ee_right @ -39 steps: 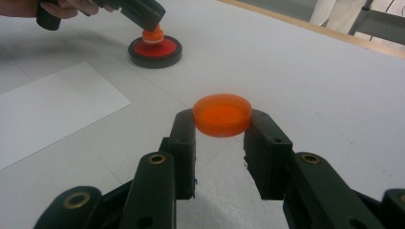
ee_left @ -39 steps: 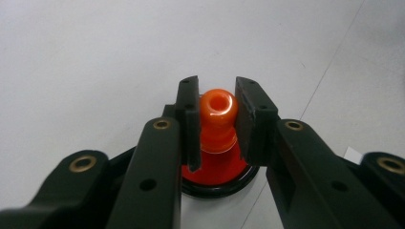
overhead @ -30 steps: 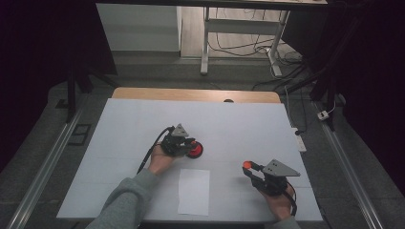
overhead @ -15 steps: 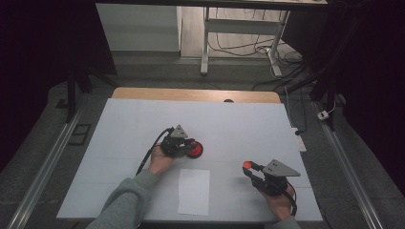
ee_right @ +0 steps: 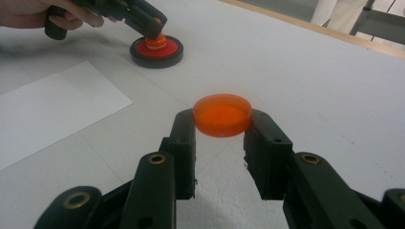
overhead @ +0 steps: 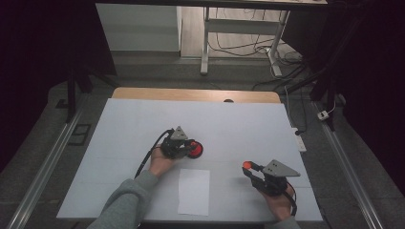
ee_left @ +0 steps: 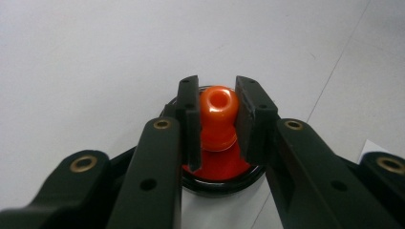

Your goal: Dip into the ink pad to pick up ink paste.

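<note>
Left gripper [overhead: 187,147]: clamped on the orange knob [ee_left: 218,114] of one red, black-rimmed disc [overhead: 195,150], mid-table; place unchanged since the earlier frame. Right gripper [overhead: 249,168]: clenched on one orange puck [ee_right: 222,114], held near the table's [overhead: 248,124] front right corner; likewise unmoved. One white paper sheet [overhead: 194,191] at the front edge, between both.

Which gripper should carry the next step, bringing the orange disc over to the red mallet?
Right, probably. The right gripper is already shut on the orange disc and holds it off the table. The left gripper is shut on the knob of the red mallet, pinning it in place.
</note>
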`<state>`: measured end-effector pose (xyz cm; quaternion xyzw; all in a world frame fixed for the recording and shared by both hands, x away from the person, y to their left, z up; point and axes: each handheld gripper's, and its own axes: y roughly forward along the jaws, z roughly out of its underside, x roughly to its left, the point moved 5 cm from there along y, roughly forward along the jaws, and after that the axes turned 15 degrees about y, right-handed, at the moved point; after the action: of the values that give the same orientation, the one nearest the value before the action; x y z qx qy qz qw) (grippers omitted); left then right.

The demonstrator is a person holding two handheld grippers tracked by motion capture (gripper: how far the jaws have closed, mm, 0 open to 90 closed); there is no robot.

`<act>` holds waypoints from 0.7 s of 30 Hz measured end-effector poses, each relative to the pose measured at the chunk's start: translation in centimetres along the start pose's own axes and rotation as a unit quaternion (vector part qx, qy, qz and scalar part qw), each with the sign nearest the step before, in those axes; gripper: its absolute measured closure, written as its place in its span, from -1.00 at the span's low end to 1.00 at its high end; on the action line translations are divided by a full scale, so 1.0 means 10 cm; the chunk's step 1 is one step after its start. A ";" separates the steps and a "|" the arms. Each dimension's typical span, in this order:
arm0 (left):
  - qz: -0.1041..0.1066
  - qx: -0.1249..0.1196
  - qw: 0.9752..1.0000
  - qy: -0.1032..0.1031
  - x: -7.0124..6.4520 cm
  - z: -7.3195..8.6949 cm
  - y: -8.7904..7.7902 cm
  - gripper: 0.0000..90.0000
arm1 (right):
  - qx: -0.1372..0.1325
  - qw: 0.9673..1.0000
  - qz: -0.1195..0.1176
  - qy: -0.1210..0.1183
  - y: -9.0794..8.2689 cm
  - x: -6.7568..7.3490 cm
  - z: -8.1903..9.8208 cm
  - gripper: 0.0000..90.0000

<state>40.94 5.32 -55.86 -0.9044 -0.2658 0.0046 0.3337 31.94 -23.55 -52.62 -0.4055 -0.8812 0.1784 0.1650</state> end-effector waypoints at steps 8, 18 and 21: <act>-0.005 0.006 1.000 -0.002 -0.01 -0.01 0.00 0.63 | 0.000 1.000 0.000 0.000 0.00 0.00 0.00 0.44; -0.008 0.009 1.000 -0.003 -0.02 -0.02 0.00 0.63 | 0.002 1.000 0.001 0.002 0.00 -0.01 0.01 0.44; -0.009 0.010 1.000 -0.003 -0.02 -0.02 0.01 0.63 | 0.001 1.000 0.000 0.001 0.00 -0.01 0.01 0.44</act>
<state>40.85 5.10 -55.80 -0.8987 -0.2745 0.0066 0.3420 31.98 -23.60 -52.70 -0.4058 -0.8807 0.1791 0.1662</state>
